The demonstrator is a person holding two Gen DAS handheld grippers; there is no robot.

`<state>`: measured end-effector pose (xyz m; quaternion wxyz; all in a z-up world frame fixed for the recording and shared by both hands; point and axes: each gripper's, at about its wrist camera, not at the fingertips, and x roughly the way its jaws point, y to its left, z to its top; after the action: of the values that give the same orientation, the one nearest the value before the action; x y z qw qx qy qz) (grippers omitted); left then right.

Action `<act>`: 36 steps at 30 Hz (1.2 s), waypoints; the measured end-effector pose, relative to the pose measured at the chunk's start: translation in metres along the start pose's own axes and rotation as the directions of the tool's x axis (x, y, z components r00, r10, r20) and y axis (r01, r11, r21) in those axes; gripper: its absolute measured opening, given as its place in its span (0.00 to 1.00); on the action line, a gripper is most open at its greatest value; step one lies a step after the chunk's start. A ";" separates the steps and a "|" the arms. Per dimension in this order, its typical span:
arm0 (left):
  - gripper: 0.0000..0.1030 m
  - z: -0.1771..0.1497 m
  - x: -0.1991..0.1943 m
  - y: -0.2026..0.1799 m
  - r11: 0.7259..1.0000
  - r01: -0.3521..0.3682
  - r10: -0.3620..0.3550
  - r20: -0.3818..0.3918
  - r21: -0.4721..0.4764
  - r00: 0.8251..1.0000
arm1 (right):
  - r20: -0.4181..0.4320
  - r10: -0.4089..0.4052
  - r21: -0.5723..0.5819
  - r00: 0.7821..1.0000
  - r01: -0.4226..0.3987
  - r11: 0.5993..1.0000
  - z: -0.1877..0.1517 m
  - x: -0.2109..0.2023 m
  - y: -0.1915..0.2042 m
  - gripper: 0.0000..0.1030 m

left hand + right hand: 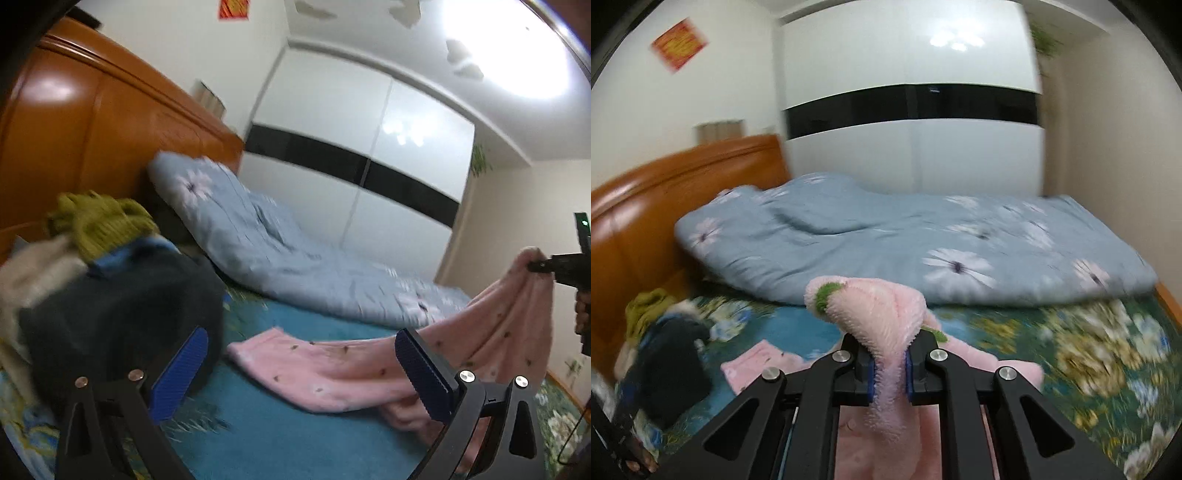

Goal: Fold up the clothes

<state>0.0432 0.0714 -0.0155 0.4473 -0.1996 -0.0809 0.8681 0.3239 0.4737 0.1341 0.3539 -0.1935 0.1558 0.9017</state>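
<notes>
A fluffy pink garment (332, 373) with small dark marks lies partly on the blue floral bed sheet (280, 435). My right gripper (889, 369) is shut on one end of the garment (871, 314) and holds it lifted; in the left wrist view that gripper (535, 266) is at the far right with the cloth hanging from it. My left gripper (295, 373) is open and empty, just above the sheet, with the garment's low part by its right finger (421, 373).
A pile of other clothes, dark blue (122, 314), olive green (99, 221) and white, sits at the left by the wooden headboard (92, 122). A light blue flowered duvet (923, 240) lies along the far side of the bed. A white wardrobe (916, 110) stands behind.
</notes>
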 end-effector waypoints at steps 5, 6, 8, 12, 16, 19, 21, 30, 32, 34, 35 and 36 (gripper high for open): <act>1.00 -0.021 0.052 -0.031 1.000 0.029 -0.030 -0.132 -0.008 0.991 | -0.097 -0.162 0.031 0.982 0.166 0.986 -0.020 0.020 -0.081 0.11; 1.00 -0.026 0.063 -0.037 0.999 0.035 -0.037 -0.160 -0.015 0.986 | -0.140 -0.202 0.004 0.969 0.205 0.979 -0.030 0.035 -0.087 0.11; 1.00 -0.036 0.076 -0.048 0.999 0.042 -0.046 -0.203 -0.026 0.978 | -0.215 -0.255 -0.043 0.943 0.252 0.967 -0.055 0.058 -0.097 0.11; 1.00 -0.055 0.102 -0.065 0.999 0.038 -0.039 -0.294 -0.010 0.955 | -0.297 -0.284 -0.076 0.912 0.274 0.959 -0.098 0.085 -0.110 0.15; 1.00 -0.060 0.102 -0.067 0.999 0.025 -0.013 -0.327 0.034 0.945 | -0.242 -0.287 -0.117 0.927 0.266 0.957 -0.108 0.062 -0.114 0.47; 1.00 -0.059 0.100 -0.061 1.000 0.016 -0.012 -0.323 0.009 0.946 | -0.174 -0.284 -0.118 0.943 0.266 0.957 -0.111 0.037 -0.114 0.61; 1.00 -0.058 0.099 -0.057 1.000 0.017 -0.021 -0.323 -0.016 0.946 | -0.178 -0.259 -0.107 0.949 0.243 0.964 -0.115 0.022 -0.103 0.61; 1.00 -0.097 0.127 -0.100 0.941 0.235 -0.326 -0.460 -0.244 0.826 | -0.288 -0.061 -0.320 0.956 -0.036 0.947 -0.174 0.044 -0.011 0.62; 1.00 -0.115 0.140 -0.127 0.942 0.267 -0.334 -0.521 -0.203 0.785 | -0.313 -0.062 -0.304 0.948 -0.038 0.952 -0.176 0.054 -0.007 0.62; 1.00 -0.128 0.150 -0.149 0.941 0.294 -0.337 -0.557 -0.168 0.759 | -0.306 -0.058 -0.298 0.950 -0.038 0.954 -0.173 0.055 -0.007 0.62; 1.00 -0.135 0.157 -0.156 0.936 0.305 -0.349 -0.575 -0.176 0.740 | -0.297 -0.067 -0.308 0.953 -0.029 0.951 -0.170 0.054 -0.008 0.62; 1.00 -0.140 0.163 -0.159 0.929 0.310 -0.369 -0.586 -0.204 0.721 | -0.287 -0.080 -0.319 0.955 -0.016 0.948 -0.167 0.053 -0.010 0.62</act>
<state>0.1353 0.2911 -0.1361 0.5908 -0.4731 -0.0058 0.6536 0.3347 0.4422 -0.0380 0.3056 -0.3832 0.0564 0.8698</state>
